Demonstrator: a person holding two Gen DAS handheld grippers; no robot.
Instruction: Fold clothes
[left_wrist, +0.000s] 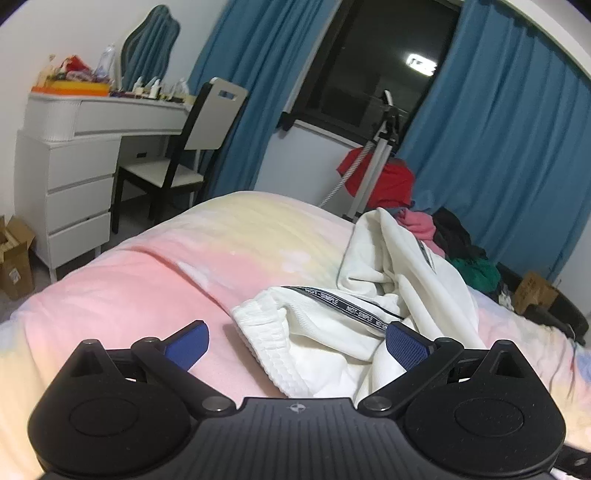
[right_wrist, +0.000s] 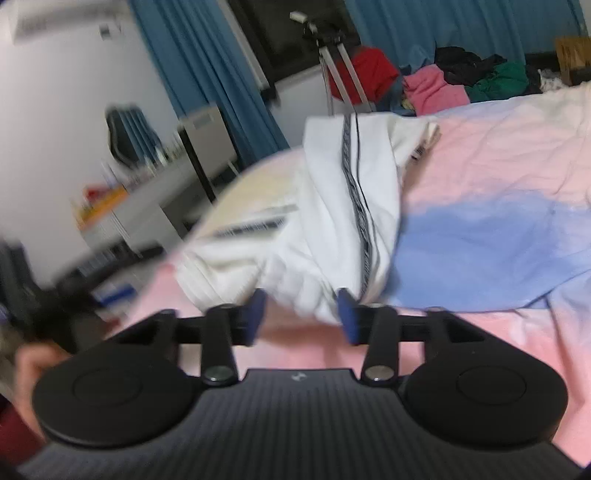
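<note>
White trousers (left_wrist: 332, 332) with a black lettered side stripe lie crumpled on the pastel bed cover (left_wrist: 147, 280). My left gripper (left_wrist: 295, 345) is open wide just above the ribbed waistband, its blue pads (left_wrist: 188, 345) on either side of the cloth, not closed on it. In the right wrist view the same white trousers (right_wrist: 332, 221) lie bunched on the bed cover (right_wrist: 480, 229). My right gripper (right_wrist: 301, 314) is open, its blue pads (right_wrist: 345, 314) on either side of the near end of the cloth. That view is motion blurred.
A pile of red, pink, black and green clothes (left_wrist: 443, 229) lies at the bed's far side, also in the right wrist view (right_wrist: 461, 81). A tripod (left_wrist: 373, 162) stands by the blue curtains (left_wrist: 498, 129). A white dresser (left_wrist: 81, 147) and chair (left_wrist: 184, 155) stand left.
</note>
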